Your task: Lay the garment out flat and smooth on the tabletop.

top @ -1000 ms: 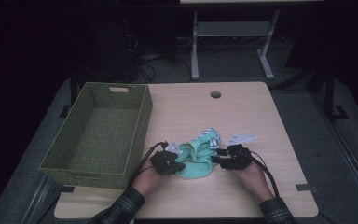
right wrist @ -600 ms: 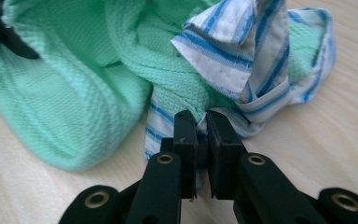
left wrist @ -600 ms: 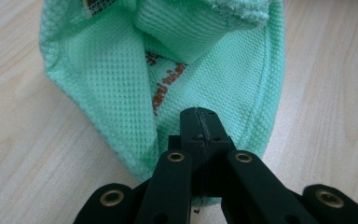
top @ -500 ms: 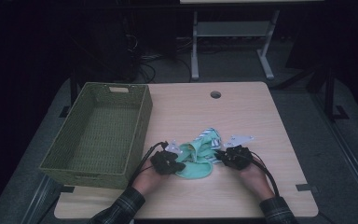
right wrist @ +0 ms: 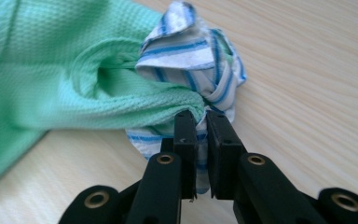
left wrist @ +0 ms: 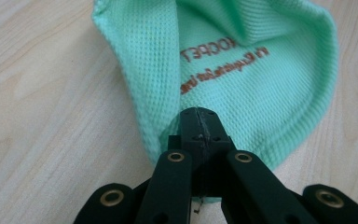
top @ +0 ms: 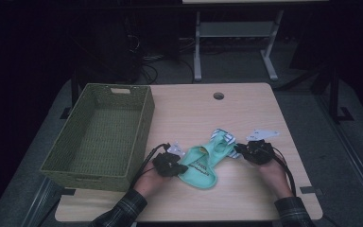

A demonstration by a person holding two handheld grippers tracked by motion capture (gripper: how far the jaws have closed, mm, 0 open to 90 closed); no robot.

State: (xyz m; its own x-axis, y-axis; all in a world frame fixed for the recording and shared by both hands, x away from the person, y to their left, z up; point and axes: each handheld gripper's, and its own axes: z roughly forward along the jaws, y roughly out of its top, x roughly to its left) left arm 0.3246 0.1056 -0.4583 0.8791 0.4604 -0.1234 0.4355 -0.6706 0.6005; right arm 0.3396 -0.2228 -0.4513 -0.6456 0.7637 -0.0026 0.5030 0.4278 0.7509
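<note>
Lower middle of the high view: our left gripper (top: 176, 165) is clamped on the green cloth (top: 203, 163), our right gripper (top: 240, 150), jaws just closed, pinches its striped collar (right wrist: 186, 51).

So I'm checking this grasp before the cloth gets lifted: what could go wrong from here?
The right gripper pinches only the striped edge, so the green garment may slip free if pulled. The left gripper clamps just the hem, so a stretch could tug it out. The basket wall stands close to the left; a lifted cloth might snag it.
</note>
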